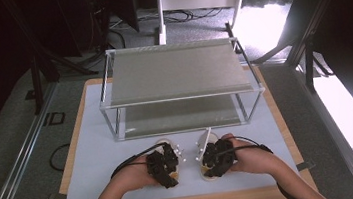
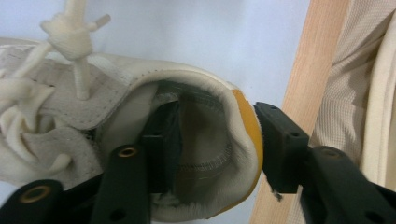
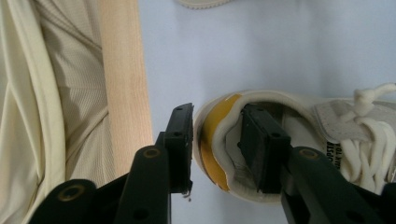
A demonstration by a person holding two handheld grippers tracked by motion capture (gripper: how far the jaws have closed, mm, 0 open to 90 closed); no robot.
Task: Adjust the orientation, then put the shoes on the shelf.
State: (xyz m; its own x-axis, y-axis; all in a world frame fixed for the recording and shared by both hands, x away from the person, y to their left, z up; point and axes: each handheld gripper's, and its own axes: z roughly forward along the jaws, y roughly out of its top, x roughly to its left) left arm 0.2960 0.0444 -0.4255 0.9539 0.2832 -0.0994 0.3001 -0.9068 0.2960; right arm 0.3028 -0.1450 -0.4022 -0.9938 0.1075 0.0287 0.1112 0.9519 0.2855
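1. Tongs on both hands straddle shoe heels: the left tongs [image 2: 212, 149] have one jaw inside the left shoe [image 2: 140, 102] and the other outside its yellow-tabbed heel, and the right tongs [image 3: 217, 144] sit the same way on the right shoe [image 3: 299, 135]. Each pair looks pressed or nearly pressed on the heel wall, though a thin gap may remain at the outer jaw, so I judge the clamp is just being made.

2. Both shoes lie side by side near the front edge of the desk [image 1: 95, 159], toes pointing towards the wire rack [image 1: 178, 86] that stands at the desk's back half.

3. Step in hand, as I judge it: gripping the pair by their heels, ready to lift. The next move calls for a firm squeeze, then raising both shoes level and carrying them forward to one of the rack's two shelves without snagging the loose laces [image 2: 70, 42].

4. Hard to make out: in the high view the hands cover most of both shoes. Toes are cut off in the gripper views, and printed lettering on the right shoe's tongue is unreadable.
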